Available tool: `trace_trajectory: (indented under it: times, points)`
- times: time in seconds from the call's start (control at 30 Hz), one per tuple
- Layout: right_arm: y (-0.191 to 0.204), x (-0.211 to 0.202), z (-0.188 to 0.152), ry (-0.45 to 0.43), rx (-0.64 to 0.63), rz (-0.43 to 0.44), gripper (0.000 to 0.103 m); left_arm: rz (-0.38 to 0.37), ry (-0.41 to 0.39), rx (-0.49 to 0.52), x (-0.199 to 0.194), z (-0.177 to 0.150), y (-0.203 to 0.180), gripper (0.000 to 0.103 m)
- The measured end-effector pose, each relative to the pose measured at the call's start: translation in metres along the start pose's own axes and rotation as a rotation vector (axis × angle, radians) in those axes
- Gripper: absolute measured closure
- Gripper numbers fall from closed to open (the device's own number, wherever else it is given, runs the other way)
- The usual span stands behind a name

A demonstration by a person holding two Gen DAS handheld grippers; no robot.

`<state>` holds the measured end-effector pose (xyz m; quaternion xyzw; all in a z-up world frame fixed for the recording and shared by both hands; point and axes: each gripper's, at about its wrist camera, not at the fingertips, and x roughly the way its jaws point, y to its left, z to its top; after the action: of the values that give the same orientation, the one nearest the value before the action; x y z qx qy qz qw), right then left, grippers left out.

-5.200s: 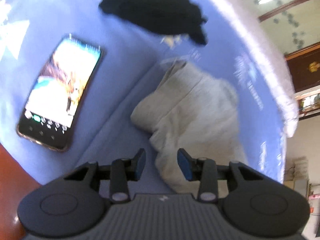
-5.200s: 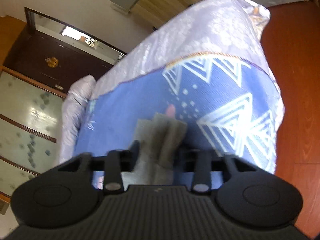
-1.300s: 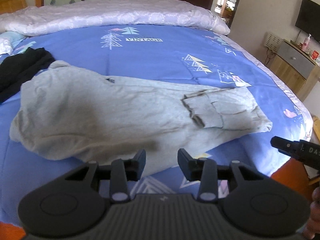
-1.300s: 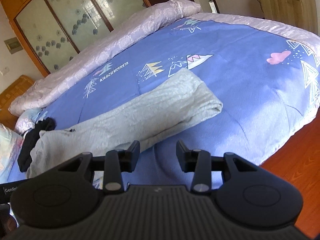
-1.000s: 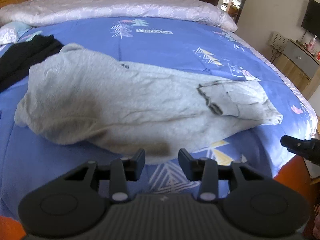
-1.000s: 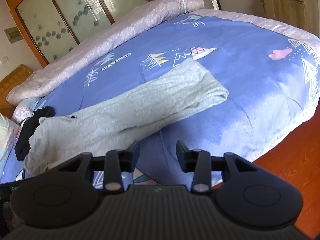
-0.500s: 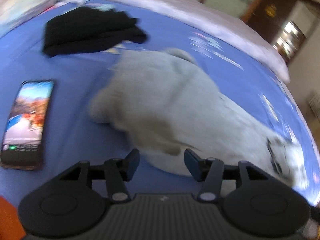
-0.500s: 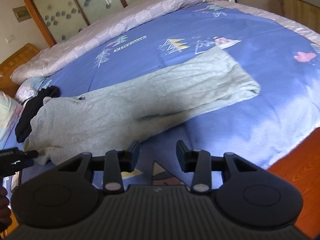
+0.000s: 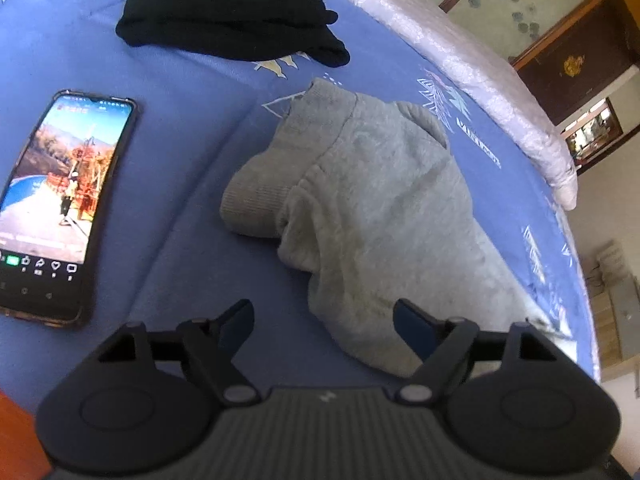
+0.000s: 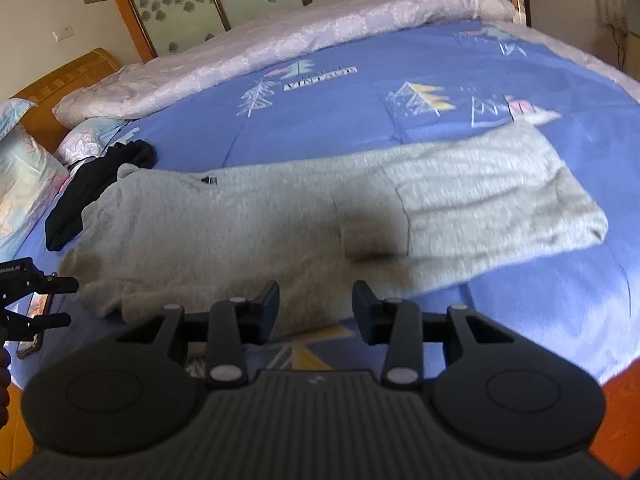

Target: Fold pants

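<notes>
Left gripper (image 9: 323, 316): spread wide, nothing between the fingers, hovering low over the waistband end of the pants; right finger close over the grey cloth, contact not clear.
Left gripper from the right wrist view (image 10: 52, 300): seen at the far left edge, two thin black fingers held apart, beside the waist end.
Right gripper (image 10: 315, 306): parted to a moderate gap, holding nothing, poised just above the near edge of the pants at mid-length.
Pants (image 10: 304, 220): grey sweatpants, stretched lengthwise across the blue bedspread (image 10: 360, 92), waist to the left, leg end folded back on itself at the right.
Waistband (image 9: 260, 200): ribbed, rumpled, curled over.
Phone (image 9: 60, 200): screen lit, flat on the bedspread, left of the waistband, apart from it.
Black garment (image 9: 224, 12): bunched beyond the waist, near but not touching.
Quilt (image 10: 280, 36): pale, rolled along the far side.
</notes>
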<state>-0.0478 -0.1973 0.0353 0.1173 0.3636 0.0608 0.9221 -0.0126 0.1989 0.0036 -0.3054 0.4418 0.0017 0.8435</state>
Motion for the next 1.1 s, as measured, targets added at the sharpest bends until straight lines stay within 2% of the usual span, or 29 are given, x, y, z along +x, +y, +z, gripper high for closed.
trace_trajectory:
  times: [0.1, 0.2, 0.33, 0.5, 0.6, 0.7, 0.87, 1.1]
  points:
    - [-0.002, 0.000, 0.006, -0.050, -0.041, -0.042, 0.060, 0.005, 0.000, 0.010, 0.003, 0.002, -0.003, 0.024]
    - [0.001, 0.009, 0.007, -0.077, -0.173, -0.133, 0.058, 0.012, 0.010, 0.024, 0.004, 0.002, -0.008, 0.024]
    - [0.003, 0.021, -0.002, -0.093, -0.358, -0.212, 0.052, -0.005, 0.012, 0.053, -0.003, 0.000, -0.017, 0.024]
    - [0.002, 0.039, -0.009, -0.056, -0.457, -0.205, 0.051, -0.079, 0.007, 0.149, -0.012, -0.005, -0.049, 0.024]
    - [0.009, 0.053, -0.010, -0.065, -0.513, -0.209, 0.048, -0.106, 0.025, 0.196, -0.009, -0.010, -0.066, 0.024]
    - [0.013, 0.064, -0.005, -0.075, -0.547, -0.264, 0.049, -0.114, 0.053, 0.217, -0.003, -0.016, -0.076, 0.024]
    - [0.008, 0.078, 0.006, -0.049, -0.536, -0.301, 0.050, -0.109, 0.098, 0.228, 0.008, -0.026, -0.085, 0.024]
    - [0.030, 0.077, -0.013, -0.096, -0.700, -0.318, 0.049, -0.144, 0.142, 0.274, 0.019, -0.033, -0.102, 0.024]
